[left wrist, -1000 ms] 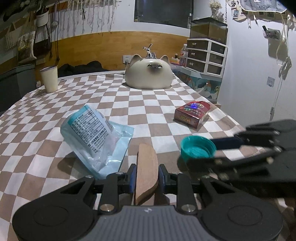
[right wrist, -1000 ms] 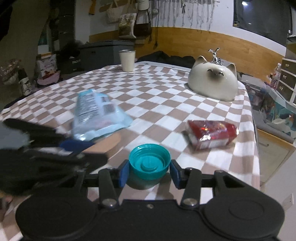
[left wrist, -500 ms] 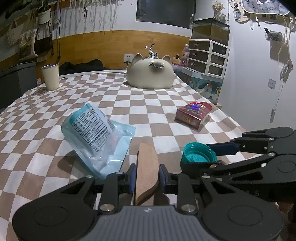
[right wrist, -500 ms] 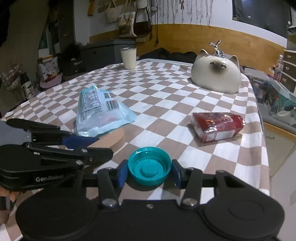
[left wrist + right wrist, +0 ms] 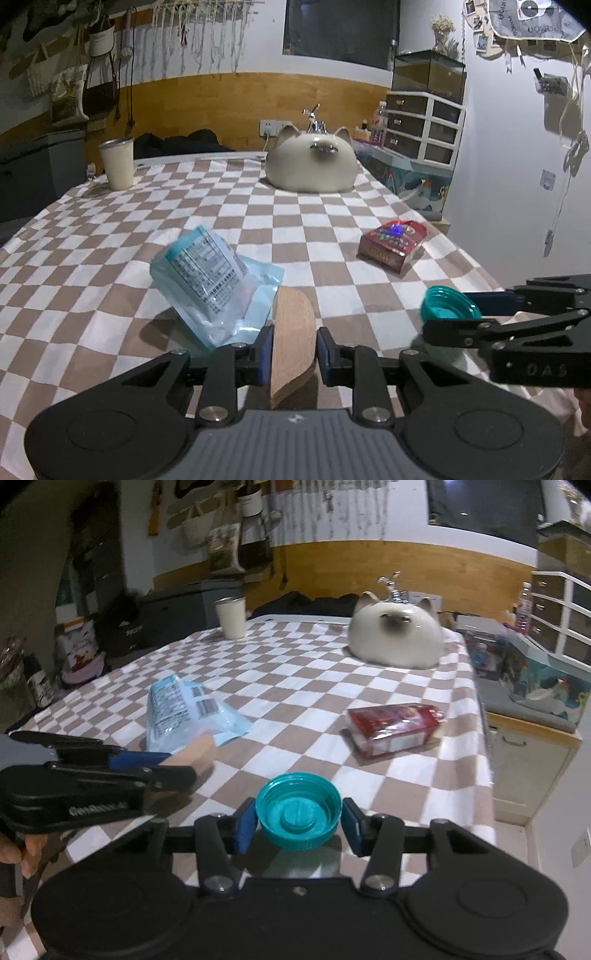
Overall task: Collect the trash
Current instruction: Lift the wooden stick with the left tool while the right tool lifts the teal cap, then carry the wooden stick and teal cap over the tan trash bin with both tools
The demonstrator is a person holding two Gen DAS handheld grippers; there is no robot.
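L gripper [image 5: 291, 352] clamps a flat brown piece [image 5: 292, 339], thin, one straight edge and one curved, matte like wood or card; can't tell which. It stands on edge between the blue pads, pointing fwd over the table [image 5: 110, 266]. In R wrist view same piece [image 5: 194, 751] sticks out of L gripper [image 5: 177, 764] at left.

R gripper [image 5: 298, 821] grips a teal cap [image 5: 298, 814], round plastic, open side up, ribbed rim, raised ring inside, glossy. Pads press both sides of it. In L wrist view cap [image 5: 448, 304] sits tilted in R gripper [image 5: 476, 310], at right, above the table's near edge.

Other trash on the table: light blue plastic pouch [image 5: 210, 280], crinkly, part clear, white label w/ small print and barcode, lying just beyond the brown piece, near centre-left. Red packet [image 5: 393, 243], boxy, shiny clear wrap, lies to the right, well apart from pouch.

Table covered w/ brown-and-white check cloth, soft, slight wrinkles. At far end a cream cat-shaped container [image 5: 312, 166], smooth rounded, dark face, ears up. Far left corner a cream cup [image 5: 117, 162] w/ metal rim, upright.
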